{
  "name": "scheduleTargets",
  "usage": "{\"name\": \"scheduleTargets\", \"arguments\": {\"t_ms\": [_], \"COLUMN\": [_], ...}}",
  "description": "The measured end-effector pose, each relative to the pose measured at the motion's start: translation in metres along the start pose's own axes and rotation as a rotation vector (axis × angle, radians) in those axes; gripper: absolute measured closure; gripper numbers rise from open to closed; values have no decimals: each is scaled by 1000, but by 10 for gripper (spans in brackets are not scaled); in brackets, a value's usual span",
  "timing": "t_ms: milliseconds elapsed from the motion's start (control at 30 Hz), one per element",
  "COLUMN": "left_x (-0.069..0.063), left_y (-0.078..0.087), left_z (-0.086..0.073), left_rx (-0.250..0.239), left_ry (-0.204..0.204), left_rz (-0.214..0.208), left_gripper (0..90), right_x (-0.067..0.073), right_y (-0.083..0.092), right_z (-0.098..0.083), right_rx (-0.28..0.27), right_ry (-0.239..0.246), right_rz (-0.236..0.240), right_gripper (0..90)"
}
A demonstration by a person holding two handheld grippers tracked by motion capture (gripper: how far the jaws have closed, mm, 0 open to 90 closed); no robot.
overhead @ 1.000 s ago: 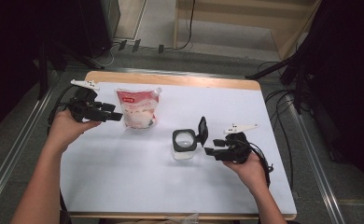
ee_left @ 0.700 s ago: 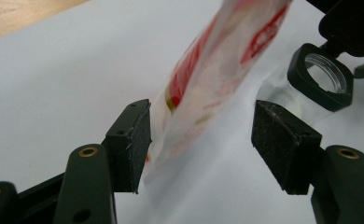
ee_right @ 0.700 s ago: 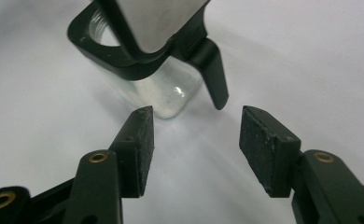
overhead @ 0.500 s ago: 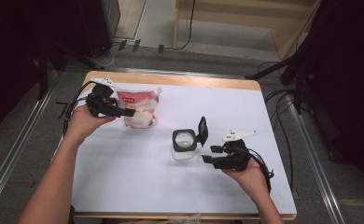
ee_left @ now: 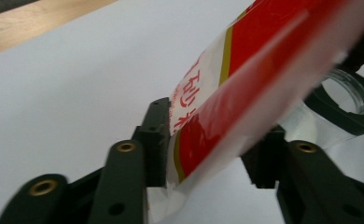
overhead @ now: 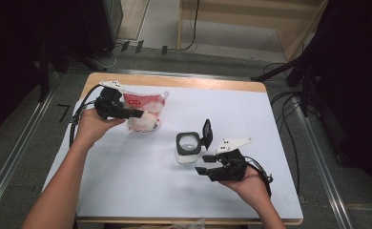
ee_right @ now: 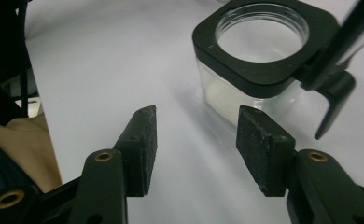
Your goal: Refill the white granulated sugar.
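White paper (overhead: 127,191) covers the tabletop, and a wooden strip shows along its far edge. Near the front right corner, the right gripper (overhead: 204,164) has its jaws apart with nothing between them; they have just been closing a little. It points at the glass jar (overhead: 188,148) near the middle, whose black lid (overhead: 206,133) stands flipped up. If the gripper bumps the jar, it could slide or tip. Farther back, toward the far left corner, the left gripper (overhead: 135,114) has just squeezed shut on the red and white pouch (ee_left: 245,107). The pouch is floppy, so it could slip out or spill beside the jar. Beyond the tabletop lie a grey floor (overhead: 165,57), cables and a wooden frame (overhead: 251,28).
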State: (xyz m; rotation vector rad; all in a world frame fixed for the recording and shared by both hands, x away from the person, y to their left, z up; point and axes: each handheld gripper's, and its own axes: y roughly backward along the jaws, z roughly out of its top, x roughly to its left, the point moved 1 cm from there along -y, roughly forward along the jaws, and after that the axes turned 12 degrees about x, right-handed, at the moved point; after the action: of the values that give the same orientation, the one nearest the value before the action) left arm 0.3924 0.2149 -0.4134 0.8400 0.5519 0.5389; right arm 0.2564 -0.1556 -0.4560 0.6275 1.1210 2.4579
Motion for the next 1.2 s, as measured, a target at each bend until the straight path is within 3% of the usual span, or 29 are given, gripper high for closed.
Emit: {"name": "scheduleTargets", "arguments": {"t_ms": [233,367,567,700,867,1033,1200], "left_x": [-8,-10,-14,-23,-39,-49,-56], "left_y": [1,2,15,28,44,56,66], "left_z": [1,3,5,7,11,10,8], "left_rx": [33,32,8,-4,-7,-14,-23], "left_ry": [-16,33,63,52,21,-4,-8], "left_rz": [22,9,-39,-63,-52,-51,-52], "left_gripper": [864,899,900,900,900,900,900], "right_x": [12,19,31,37,42,47,53], "right_y": [-7,-12,-17,-21,-28,-36,-48], "right_z": [6,10,16,22,31,45,55], "right_rx": [28,40,38,32,18,17,11], "right_ry": [20,37,52,61,64,34,67], "right_rz": [45,52,56,50,42,50,49], "right_gripper": [524,527,527,525,520,517,506]}}
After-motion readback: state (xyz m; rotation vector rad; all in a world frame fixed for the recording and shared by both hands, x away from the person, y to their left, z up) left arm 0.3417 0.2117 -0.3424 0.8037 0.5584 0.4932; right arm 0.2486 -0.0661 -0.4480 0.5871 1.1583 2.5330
